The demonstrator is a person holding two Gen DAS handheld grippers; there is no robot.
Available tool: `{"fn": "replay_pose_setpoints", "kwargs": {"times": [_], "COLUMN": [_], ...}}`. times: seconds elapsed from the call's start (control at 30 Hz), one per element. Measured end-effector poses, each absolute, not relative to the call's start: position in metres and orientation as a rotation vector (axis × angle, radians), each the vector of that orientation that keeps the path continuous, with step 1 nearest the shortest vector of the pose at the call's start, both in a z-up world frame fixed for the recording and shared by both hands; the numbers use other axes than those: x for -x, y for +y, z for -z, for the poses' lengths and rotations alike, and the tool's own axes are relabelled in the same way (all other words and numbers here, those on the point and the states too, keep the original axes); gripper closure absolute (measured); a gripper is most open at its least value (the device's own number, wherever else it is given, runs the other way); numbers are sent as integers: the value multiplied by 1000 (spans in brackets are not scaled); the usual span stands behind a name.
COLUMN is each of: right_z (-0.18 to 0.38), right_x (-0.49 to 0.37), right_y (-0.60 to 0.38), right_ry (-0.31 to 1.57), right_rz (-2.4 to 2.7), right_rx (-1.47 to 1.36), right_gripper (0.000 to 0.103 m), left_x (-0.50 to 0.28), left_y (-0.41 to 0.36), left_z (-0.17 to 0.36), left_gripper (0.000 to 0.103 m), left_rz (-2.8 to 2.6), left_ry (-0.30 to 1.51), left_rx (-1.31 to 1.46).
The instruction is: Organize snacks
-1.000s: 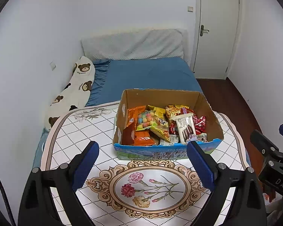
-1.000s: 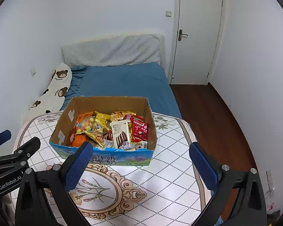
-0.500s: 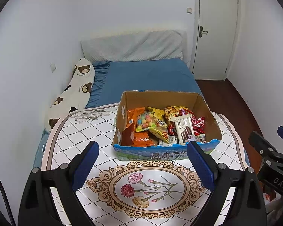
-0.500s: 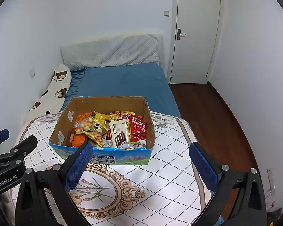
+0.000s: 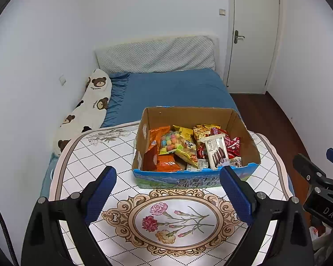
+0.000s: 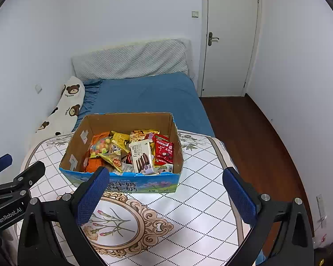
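An open cardboard box (image 5: 250, 141) (image 6: 77, 141) with a blue printed front stands on the table, filled with several snack packets. Among them are a white Franzzi biscuit pack (image 5: 216, 149) (image 6: 141, 155), an orange bag (image 5: 158, 133), a bag of coloured candy balls (image 5: 169, 141) (image 6: 100, 145) and red packets (image 6: 164, 149). My left gripper (image 5: 167, 175) hangs open over the table in front of the box, nothing between its blue pads. My right gripper (image 6: 165, 175) is open too, in front of the box's right half. Each gripper shows at the edge of the other's view.
The table (image 5: 95, 155) (image 6: 206, 184) wears a white diamond-patterned cloth with a flower medallion. Behind it lies a bed with a blue sheet (image 5: 175, 88), a bear-print pillow (image 5: 93, 102) along the left wall, and a shut white door (image 6: 230, 37) beside dark wood floor (image 6: 250, 133).
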State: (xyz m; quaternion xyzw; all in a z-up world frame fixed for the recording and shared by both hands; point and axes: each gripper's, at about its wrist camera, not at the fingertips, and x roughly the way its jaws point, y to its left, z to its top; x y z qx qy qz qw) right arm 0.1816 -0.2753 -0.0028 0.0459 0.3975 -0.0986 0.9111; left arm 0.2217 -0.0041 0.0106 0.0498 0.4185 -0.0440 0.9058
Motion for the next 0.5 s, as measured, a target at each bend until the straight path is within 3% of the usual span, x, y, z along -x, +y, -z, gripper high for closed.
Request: {"fn": "replay_pose_setpoints", "kwargs": {"times": [0.5], "right_z": [1], "right_x": [-180], "right_y": [-274], "right_ry": [822], "right_rz": [206], "right_rx": [-95], "right_gripper": [0], "left_x": [-220], "left_y": [-2], "left_z": [-10], "left_gripper": [8], "left_rz": [96], "left_ry": [853], "left_rx": [-102]}}
